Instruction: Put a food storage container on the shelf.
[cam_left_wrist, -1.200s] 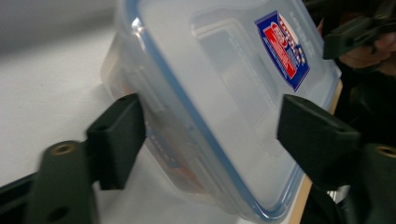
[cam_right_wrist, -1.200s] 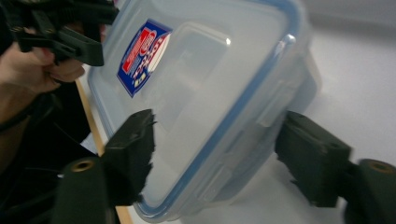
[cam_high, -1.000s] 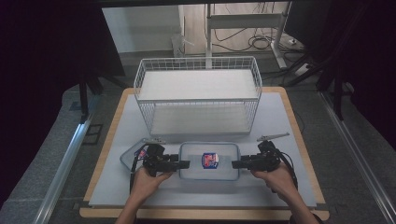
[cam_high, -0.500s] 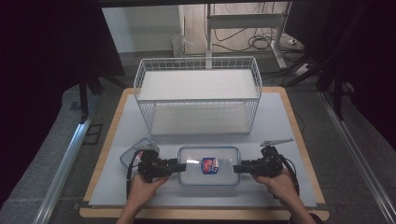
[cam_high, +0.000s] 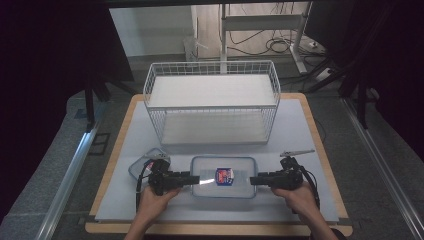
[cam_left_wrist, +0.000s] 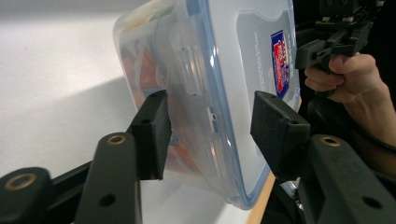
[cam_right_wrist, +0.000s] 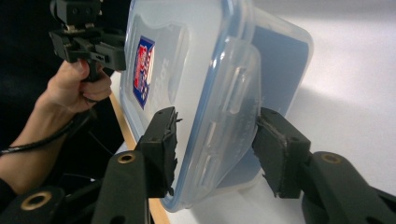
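A: What is seen of the room and the surface?

B: A dim room is seen, with dark curtains at both sides. A wooden-edged bench (cam_high: 320, 145) covered by a pale mat is set in the middle.

A: What is found nearest the person's edge?

B: Two hands are seen at the bottom of the high view. The left tongs (cam_high: 196, 178) and the right tongs (cam_high: 252, 180) are pointed toward each other along the bench.

A: And between them?

B: A clear lidded container (cam_high: 223, 176) with a blue seal and a red-and-blue label is placed flat on the mat, near the front edge. Its left end is straddled by the left tongs (cam_left_wrist: 208, 135), whose jaws are spread with a side latch between them. Whether the pads are touching the plastic cannot be told. The right end is straddled likewise by the right tongs (cam_right_wrist: 215, 149), jaws spread around the latch there.

A: What else is noted?

B: A smaller lidded container (cam_high: 146, 164) is seen just behind the left tongs. A white wire basket (cam_high: 212, 102) with two levels is stood farther back, well apart from the container. Cables are seen on the floor beyond.
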